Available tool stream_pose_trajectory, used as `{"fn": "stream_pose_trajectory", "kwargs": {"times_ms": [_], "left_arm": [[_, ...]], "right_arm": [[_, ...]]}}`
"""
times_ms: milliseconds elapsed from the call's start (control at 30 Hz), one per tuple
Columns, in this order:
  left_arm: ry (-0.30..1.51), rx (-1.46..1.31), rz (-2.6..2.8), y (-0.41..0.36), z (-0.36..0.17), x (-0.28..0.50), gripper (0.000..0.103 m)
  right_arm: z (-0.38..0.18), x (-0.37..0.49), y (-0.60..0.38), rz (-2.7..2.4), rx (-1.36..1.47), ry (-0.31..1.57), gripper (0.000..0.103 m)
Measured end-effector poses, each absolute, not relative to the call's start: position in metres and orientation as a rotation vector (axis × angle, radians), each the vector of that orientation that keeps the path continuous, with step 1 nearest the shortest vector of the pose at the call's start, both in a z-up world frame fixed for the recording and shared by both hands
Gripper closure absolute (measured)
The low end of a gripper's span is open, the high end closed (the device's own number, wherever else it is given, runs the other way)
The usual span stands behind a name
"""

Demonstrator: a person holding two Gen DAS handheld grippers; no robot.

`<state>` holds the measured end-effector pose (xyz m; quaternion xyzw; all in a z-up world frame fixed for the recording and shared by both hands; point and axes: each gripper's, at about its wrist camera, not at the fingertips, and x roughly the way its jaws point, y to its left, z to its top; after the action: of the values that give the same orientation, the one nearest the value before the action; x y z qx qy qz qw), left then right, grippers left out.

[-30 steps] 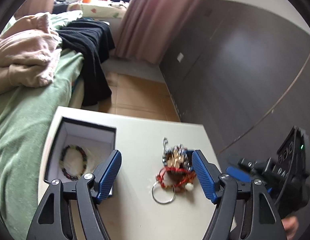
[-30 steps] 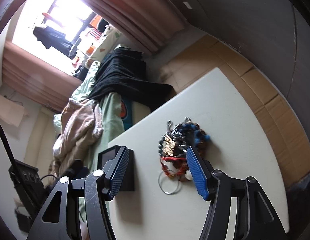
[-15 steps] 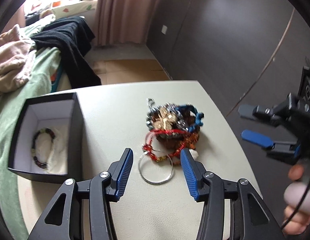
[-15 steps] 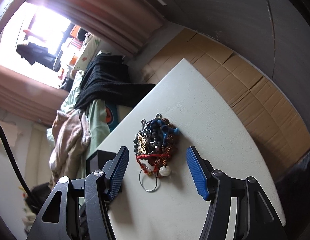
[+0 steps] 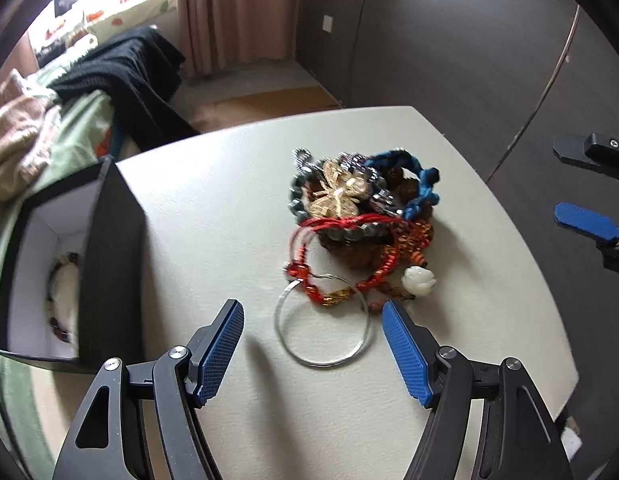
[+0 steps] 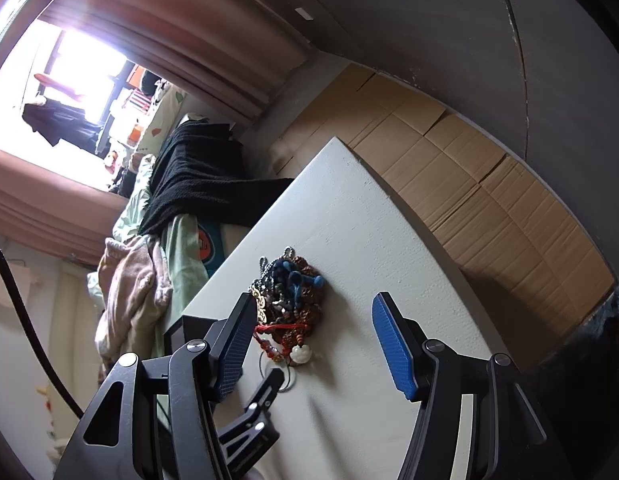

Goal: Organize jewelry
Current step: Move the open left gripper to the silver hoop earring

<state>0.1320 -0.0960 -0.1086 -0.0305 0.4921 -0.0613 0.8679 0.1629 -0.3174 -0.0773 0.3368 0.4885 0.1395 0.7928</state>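
Observation:
A tangled pile of jewelry (image 5: 361, 208) lies on the white table (image 5: 229, 184): a gold butterfly piece, dark beads, a blue cord, red strings and a white bead. A thin silver ring (image 5: 323, 322) sticks out at its near edge. My left gripper (image 5: 311, 312) hovers low over that ring, its jaws opening, with the ring between the blue fingertips and untouched. My right gripper (image 6: 314, 304) is open and holds nothing; the pile (image 6: 289, 300) lies just beyond its left finger. A black box (image 5: 109, 248) with white lining holds a beaded bracelet (image 5: 59, 300).
The box stands at the table's left edge, against a bed (image 5: 41, 152) with green sheet, pink blanket and black cloth (image 5: 141, 80). A dark wall (image 5: 449, 60) runs along the right. Cardboard (image 6: 489, 184) covers the floor past the table's far edge. A curtain (image 5: 237, 8) hangs behind.
My left gripper has come down and closer to the pile; its jaws narrowed, then spread wide again around the silver ring. The right gripper drifted sideways, so the pile now sits by its left finger.

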Motion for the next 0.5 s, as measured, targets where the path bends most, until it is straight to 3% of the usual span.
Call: {"fn": "stream_pose_trajectory", "kwargs": {"times_ms": [267,333,367,500], "left_arm": [[1.008,-0.004,-0.095,-0.102,-0.116,0.133,0.031],[1.0,-0.006,-0.079,-0.098,-0.115,0.131,0.048],[1.0,0.003,-0.066,-0.096,-0.114,0.131,0.051],[1.014,-0.062,-0.108,-0.084,-0.11,0.132,0.051]], "right_arm": [[-0.08,0.168,-0.309,0.307,0.724,1.06,0.042],[-0.08,0.169,-0.306,0.311,0.718,1.065,0.042],[-0.08,0.169,-0.305,0.311,0.716,1.066,0.042],[-0.08,0.171,-0.302,0.306,0.705,1.066,0.042]]}}
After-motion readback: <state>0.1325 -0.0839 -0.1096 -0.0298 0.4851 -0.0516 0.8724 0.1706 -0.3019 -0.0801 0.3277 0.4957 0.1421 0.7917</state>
